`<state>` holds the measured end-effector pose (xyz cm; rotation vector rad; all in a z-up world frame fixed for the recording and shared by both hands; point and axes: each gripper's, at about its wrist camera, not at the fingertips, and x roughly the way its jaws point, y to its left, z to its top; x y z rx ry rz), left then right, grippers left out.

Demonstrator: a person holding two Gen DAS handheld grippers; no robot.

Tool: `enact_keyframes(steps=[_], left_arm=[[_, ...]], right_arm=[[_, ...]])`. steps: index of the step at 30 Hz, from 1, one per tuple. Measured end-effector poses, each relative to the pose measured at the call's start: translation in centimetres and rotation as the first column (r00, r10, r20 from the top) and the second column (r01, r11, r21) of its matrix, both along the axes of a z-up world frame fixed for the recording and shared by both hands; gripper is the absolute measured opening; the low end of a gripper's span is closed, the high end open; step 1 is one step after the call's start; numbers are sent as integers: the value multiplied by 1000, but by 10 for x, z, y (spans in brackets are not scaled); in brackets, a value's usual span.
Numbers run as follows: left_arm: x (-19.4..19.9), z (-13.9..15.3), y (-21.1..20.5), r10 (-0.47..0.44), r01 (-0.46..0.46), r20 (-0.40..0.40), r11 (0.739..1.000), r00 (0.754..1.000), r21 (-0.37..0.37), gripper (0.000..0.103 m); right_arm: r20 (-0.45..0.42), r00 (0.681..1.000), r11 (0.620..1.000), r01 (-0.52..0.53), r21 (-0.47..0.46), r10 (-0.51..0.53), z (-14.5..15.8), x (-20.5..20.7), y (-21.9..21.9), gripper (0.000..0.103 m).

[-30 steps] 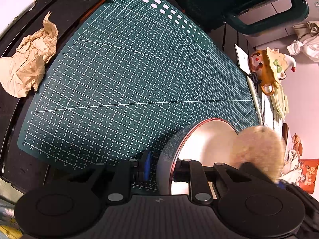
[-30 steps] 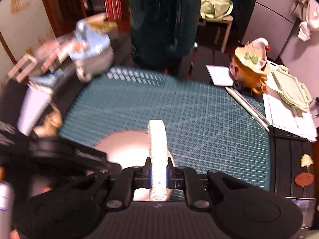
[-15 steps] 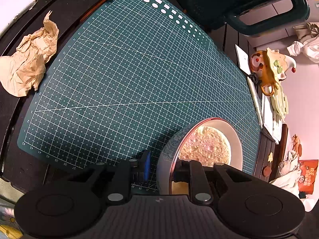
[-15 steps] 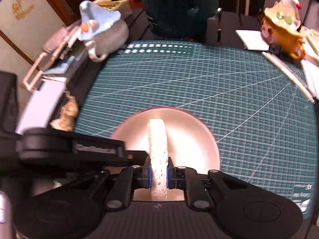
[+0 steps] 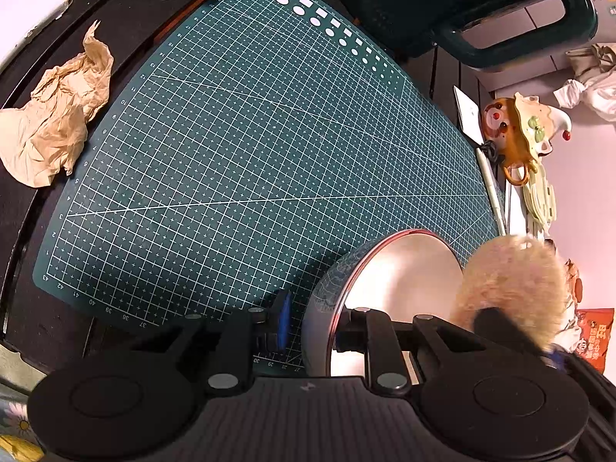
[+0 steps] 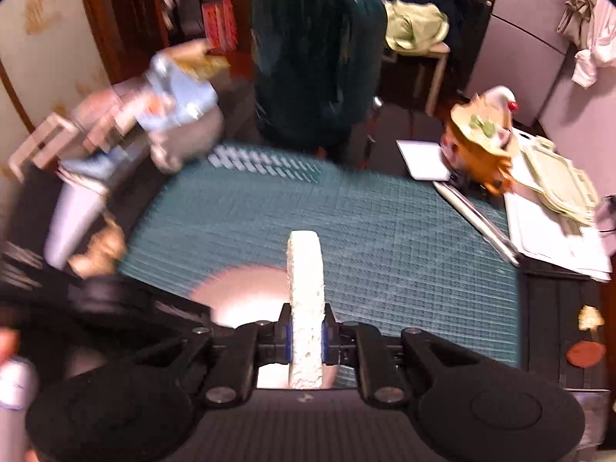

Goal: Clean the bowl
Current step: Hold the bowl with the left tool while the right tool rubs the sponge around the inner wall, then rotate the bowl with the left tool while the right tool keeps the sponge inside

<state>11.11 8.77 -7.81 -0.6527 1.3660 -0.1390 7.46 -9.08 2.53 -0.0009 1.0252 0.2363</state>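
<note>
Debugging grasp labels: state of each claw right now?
Left claw: closed on the bowl rim.
Right claw: closed on the sponge.

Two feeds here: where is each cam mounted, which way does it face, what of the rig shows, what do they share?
Left wrist: on the left gripper, angled down at the cutting mat; its fingers clamp the bowl rim.
Right wrist: on the right gripper, angled down across the mat; its fingers pinch a sponge above the bowl. Blurred.
Shared: bowl, mat, sponge, orange figurine.
</note>
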Motion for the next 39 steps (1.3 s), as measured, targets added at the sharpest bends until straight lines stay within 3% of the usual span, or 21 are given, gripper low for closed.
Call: enact_keyframes(steps=[2, 6, 11, 15, 20, 26, 28, 33, 35, 37, 39], left_arm=[[1, 0, 1, 0, 0, 0, 1000, 1000, 0, 21], [-1, 1, -1, 3, -3, -2, 1000, 1000, 0, 21], [-1, -2, 0, 10, -10, -7, 1000, 1000, -9, 20], [-1, -3, 1, 10, -10, -7, 1000, 1000, -11, 21], [-2, -4, -6, 5, -5, -3, 1000, 1000, -4, 21], [-3, -3, -10, -10, 10, 1, 1000, 1000, 13, 20], [-2, -1, -13, -31, 30, 9, 999, 999, 28, 12], [3, 7, -25, -106, 100, 60, 990, 993, 99, 13], [3, 8, -23, -97, 91, 55, 990, 994, 104, 20], [1, 11, -16, -57, 51, 54, 992, 997, 120, 52], [-3, 18, -9, -19, 12, 62, 994, 998, 112, 56]], right_arm=[[-15, 1000, 998, -15, 61, 16, -1, 2, -3, 12], [-68, 998, 999, -12, 42, 15, -22, 12, 2, 12], [-170, 985, 992, -9, 123, 30, -50, 26, 0, 12], [-205, 979, 1000, 6, 12, -3, -63, 27, 6, 12], [-127, 991, 991, 16, -130, -33, -52, 17, 8, 12], [-110, 993, 999, 42, -12, -43, -30, 20, -19, 12], [-92, 995, 998, 48, 48, -43, -22, 19, -28, 12], [-122, 992, 991, 57, 118, -42, -24, 25, -35, 12], [-129, 991, 992, 59, 115, -44, -28, 26, -33, 12], [-120, 992, 993, 52, 107, -39, -28, 25, -31, 12], [-111, 993, 993, 44, 110, -31, -25, 22, -30, 12]])
